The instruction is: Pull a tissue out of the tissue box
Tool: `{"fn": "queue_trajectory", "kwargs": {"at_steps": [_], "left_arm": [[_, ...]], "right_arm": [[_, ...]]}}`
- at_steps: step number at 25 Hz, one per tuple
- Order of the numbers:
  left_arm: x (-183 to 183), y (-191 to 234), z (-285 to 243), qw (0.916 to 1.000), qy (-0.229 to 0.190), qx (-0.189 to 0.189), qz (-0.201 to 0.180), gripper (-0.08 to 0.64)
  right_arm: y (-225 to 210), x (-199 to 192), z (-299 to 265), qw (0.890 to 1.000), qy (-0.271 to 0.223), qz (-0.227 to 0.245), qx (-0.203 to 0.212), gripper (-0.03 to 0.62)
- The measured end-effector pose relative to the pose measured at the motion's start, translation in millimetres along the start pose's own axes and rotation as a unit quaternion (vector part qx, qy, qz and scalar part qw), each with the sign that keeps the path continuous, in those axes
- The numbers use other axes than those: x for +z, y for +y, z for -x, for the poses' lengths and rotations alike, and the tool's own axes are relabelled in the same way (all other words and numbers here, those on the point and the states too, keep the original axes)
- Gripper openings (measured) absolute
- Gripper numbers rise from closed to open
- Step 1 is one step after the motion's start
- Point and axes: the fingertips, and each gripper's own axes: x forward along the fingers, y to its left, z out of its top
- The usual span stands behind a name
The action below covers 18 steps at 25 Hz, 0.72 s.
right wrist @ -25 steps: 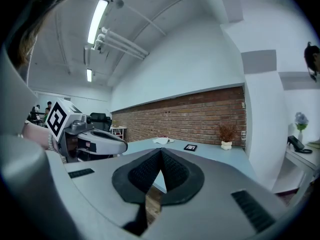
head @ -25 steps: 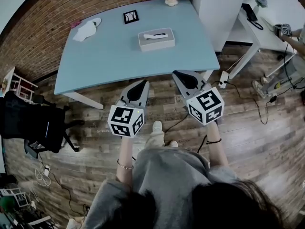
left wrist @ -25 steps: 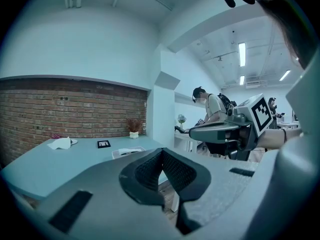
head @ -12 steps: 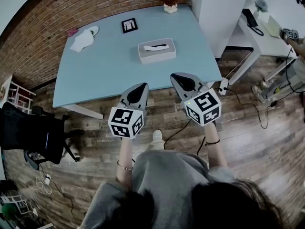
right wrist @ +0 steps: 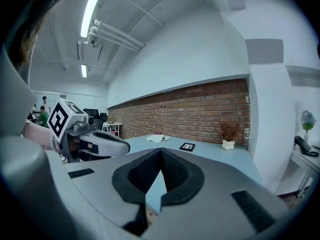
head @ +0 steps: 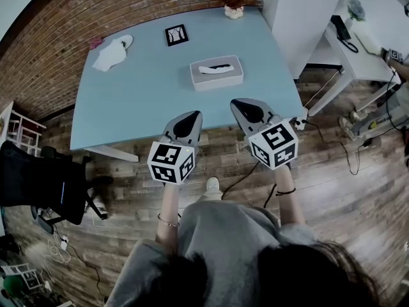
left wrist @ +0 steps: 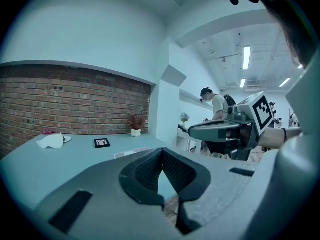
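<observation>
Left gripper [head: 186, 121], right gripper [head: 248, 109]: jaws pressed together, empty. Both at near edge of table [head: 134, 101]; tissue box [head: 217, 73] well apart.

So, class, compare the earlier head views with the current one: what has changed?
The left claw and right claw, both shut and empty, have moved forward to the table's near edge. Nothing was grasped or released. The tissue box, white cloth and picture frame lie untouched.

No words or numbers you can read: only square codes on your left cube [head: 170, 163] and right cube [head: 275, 144]; the frame [head: 176, 35] beyond the tissue box [head: 217, 73] perhaps bears print, too small to tell
</observation>
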Motion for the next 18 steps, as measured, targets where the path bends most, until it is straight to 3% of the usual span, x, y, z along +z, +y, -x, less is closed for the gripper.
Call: {"fn": "queue_trajectory", "kwargs": {"at_steps": [9,18], "left_arm": [[-1.6,37.3,-15.3,0.9998,0.006,-0.016,0.010,0.003],[-14.6,59.3,-32.5,0.9983,0.018,-0.055,0.011,0.003]], "right_arm": [[-8.8,1.0,-34.7,1.000,0.012,-0.003,-0.018,-0.002],[-17.6,-9.6,-57.2,0.998,0.027,-0.007,-0.053,-0.002]]}}
